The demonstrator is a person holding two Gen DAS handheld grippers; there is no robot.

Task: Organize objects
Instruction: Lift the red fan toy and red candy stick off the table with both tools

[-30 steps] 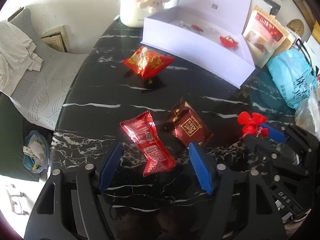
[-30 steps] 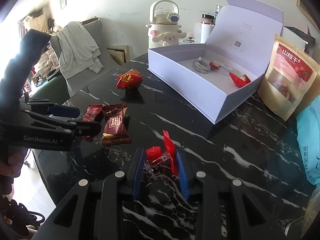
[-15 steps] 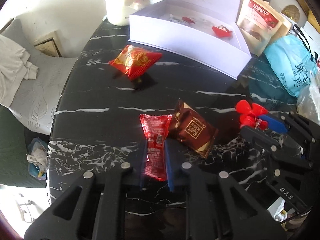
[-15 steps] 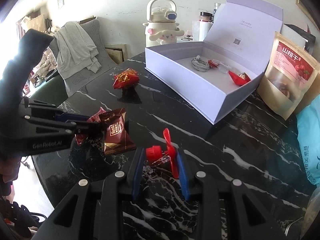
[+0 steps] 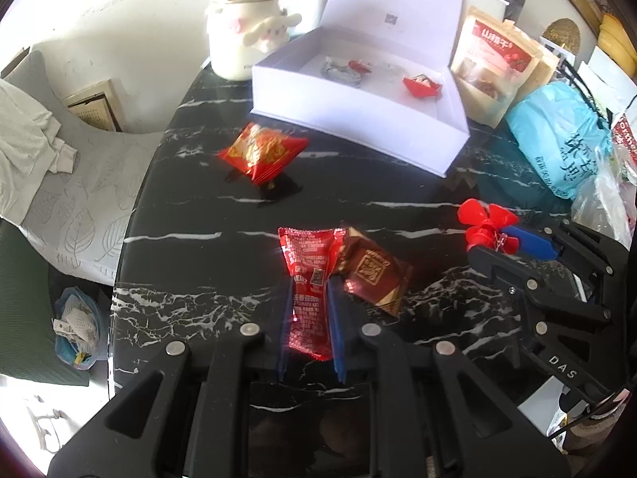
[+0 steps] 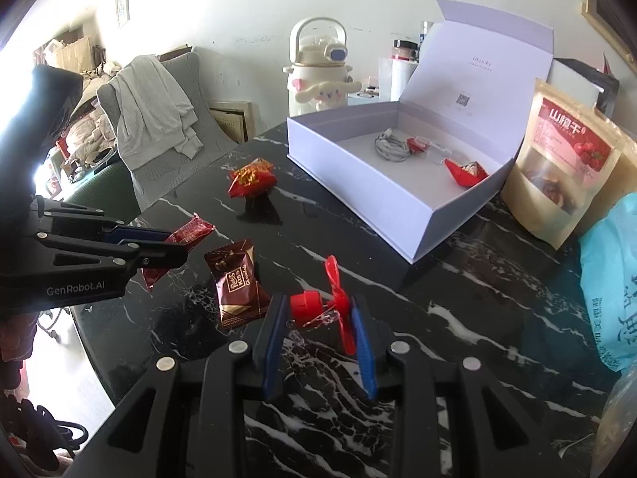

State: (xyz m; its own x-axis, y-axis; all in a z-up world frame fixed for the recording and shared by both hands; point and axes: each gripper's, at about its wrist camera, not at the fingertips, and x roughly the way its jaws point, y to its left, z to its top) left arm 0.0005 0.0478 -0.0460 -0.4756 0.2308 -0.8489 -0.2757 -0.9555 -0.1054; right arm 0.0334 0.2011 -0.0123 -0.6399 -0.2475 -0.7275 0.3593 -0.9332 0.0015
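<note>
Red ketchup sachet [image 5: 308,275] now pinched between the left gripper [image 5: 309,306] jaws, which were spread around it a second ago; it is lifted clear of the tabletop [image 6: 458,318] near the left edge. Brown chocolate packet [image 6: 238,283] lies just beside it. Right gripper [image 6: 318,332] stays clamped on the red mini fan [image 6: 324,304]. Both picks look secured, so carrying to the open white box [image 6: 382,199] at the far edge is likely next.

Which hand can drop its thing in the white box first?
Probably right. The right gripper holds the little red fan and sits nearer the open white box. The left gripper holds the red packet farther back.
</note>
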